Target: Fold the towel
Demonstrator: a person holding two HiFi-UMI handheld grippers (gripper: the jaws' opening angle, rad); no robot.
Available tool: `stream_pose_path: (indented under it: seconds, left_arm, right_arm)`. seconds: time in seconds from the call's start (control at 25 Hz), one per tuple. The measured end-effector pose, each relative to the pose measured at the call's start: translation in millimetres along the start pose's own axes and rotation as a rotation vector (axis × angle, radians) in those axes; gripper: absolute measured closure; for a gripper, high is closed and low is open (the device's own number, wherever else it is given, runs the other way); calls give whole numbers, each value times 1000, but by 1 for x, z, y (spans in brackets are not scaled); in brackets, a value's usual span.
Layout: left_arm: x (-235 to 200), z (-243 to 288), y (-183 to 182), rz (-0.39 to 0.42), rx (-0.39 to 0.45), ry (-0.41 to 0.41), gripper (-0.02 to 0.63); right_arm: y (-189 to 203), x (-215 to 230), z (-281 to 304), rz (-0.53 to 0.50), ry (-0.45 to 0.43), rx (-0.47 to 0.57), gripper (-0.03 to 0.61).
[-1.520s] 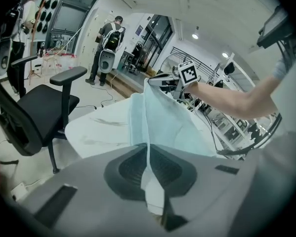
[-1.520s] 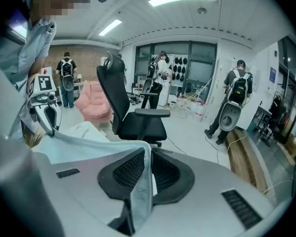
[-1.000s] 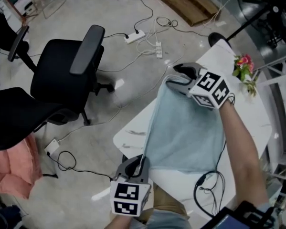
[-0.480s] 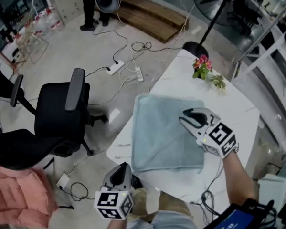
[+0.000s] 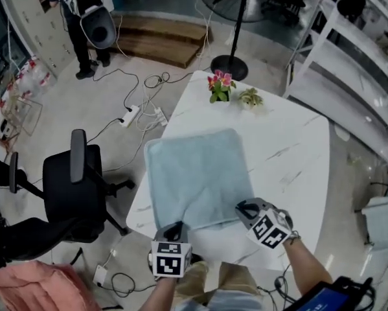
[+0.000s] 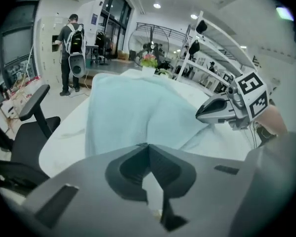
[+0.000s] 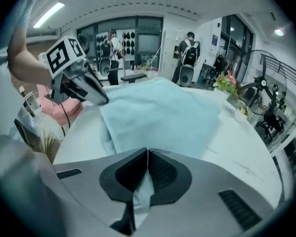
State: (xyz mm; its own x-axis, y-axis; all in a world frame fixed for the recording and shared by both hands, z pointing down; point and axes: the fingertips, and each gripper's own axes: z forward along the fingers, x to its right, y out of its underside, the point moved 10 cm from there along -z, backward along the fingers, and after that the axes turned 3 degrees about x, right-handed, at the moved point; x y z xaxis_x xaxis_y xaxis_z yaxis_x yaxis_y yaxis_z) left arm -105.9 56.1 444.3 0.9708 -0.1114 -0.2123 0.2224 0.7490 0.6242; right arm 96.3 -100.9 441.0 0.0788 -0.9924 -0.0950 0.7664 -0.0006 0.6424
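A light blue towel (image 5: 197, 170) lies flat on the white marble table (image 5: 291, 154), its near edge by the table's front. My left gripper (image 5: 176, 227) sits at the towel's near left corner and my right gripper (image 5: 244, 207) at its near right corner. Both pairs of jaws have just been closing. In the right gripper view the right gripper (image 7: 148, 151) is shut with blue cloth pinched between its pads. The left gripper (image 6: 148, 144) is shut at the towel's (image 6: 138, 107) edge, and a pale strip of cloth shows between its pads.
A pink flower pot (image 5: 221, 83) and a small green plant (image 5: 250, 97) stand at the table's far end. A black office chair (image 5: 74, 186) and floor cables (image 5: 145, 112) lie to the left. A fan stand (image 5: 231, 63), a person with a backpack (image 5: 83, 18) and white shelving (image 5: 362, 63) stand beyond.
My right gripper has come from the towel's far end across it to the near edge and shut on cloth. The left gripper has stayed near the front corner. The towel now lies flat.
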Motion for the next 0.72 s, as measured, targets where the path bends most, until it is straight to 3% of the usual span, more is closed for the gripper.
stream_pose_path:
  seconds: [0.08, 0.28, 0.72]
  left_arm:
    - [5, 2, 1, 28, -31, -5, 606]
    - [27, 0, 7, 46, -69, -1, 606]
    - [98, 1, 30, 71, -109, 17, 606]
  right_arm:
    - [9, 1, -4, -24, 8, -35, 558]
    - [31, 0, -23, 27, -9, -46, 560]
    - [93, -9, -71, 69, -73, -108, 560]
